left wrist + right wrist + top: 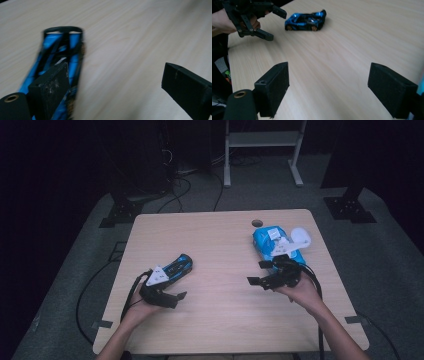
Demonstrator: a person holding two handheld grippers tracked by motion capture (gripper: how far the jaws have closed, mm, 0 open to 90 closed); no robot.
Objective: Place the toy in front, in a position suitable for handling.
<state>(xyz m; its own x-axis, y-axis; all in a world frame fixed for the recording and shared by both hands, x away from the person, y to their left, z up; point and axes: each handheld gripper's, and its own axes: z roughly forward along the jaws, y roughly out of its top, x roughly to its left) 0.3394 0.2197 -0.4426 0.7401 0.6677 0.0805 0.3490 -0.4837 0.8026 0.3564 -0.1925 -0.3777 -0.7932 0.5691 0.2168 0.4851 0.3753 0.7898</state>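
Both grippers gape empty over the table (220,315): left gripper (172,296) just beside, perhaps touching, the blue toy car (178,265) at its one o'clock, right gripper (259,274) at three.

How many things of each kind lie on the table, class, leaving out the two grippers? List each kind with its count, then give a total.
Blue and black toy car: 1
Blue packet with a white label: 1
White scoop-like piece beside the packet: 1
Total: 3

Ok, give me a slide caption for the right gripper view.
Open right tongs face a blue toy car across the table.
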